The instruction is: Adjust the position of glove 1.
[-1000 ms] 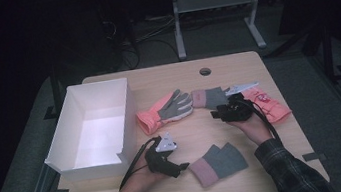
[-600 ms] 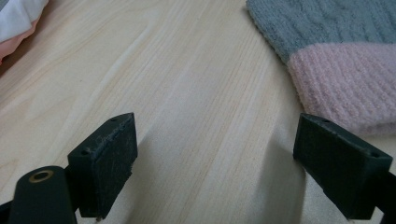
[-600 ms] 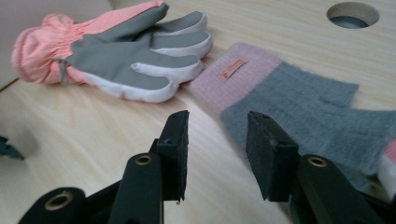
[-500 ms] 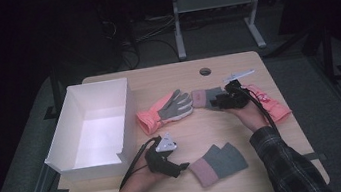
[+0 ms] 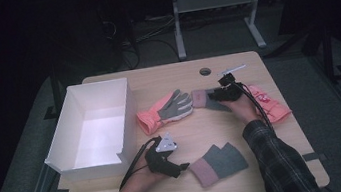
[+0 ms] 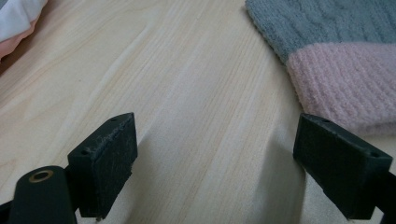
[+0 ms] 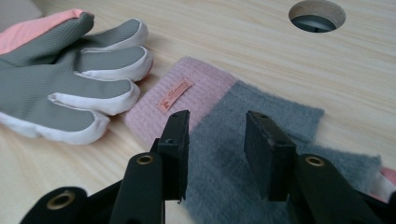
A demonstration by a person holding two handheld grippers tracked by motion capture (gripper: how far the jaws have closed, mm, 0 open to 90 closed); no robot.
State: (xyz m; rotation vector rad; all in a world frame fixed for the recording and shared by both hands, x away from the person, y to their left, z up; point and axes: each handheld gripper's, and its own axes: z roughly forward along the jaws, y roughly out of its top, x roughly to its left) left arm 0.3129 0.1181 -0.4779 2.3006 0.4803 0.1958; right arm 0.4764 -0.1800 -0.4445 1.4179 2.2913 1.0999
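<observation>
On the pale wooden table point(image 5: 171, 78) the right gripper point(image 5: 219, 94) hangs over the far grey knitted mitten with a pink cuff point(image 5: 204, 97), which lies near the table's far edge, its cuff just beside the fingertips of the coral-and-grey work glove point(image 5: 166, 110). In the right gripper view its two black jaws stand partly apart above the grey wool of that mitten point(image 7: 261, 140), close behind the pink cuff with its small sewn label — whether the pads already touch the fabric is hard to tell from this angle, but nothing is pinched between them. A round cable hole point(image 7: 316, 15) sits in the tabletop beyond. A pink glove point(image 5: 269, 104) lies under the right forearm, toward the table's right edge. The left gripper point(image 5: 181, 166) rests low near the front of the table, jaws wide apart over bare wood, with a second grey-and-pink knitted mitten point(image 5: 217, 163) just beside it — in the left gripper view that mitten's cuff point(image 6: 336, 84) lies close to one jaw, apart from it. The white open cardboard box point(image 5: 125, 113) stands at the table's left side.
</observation>
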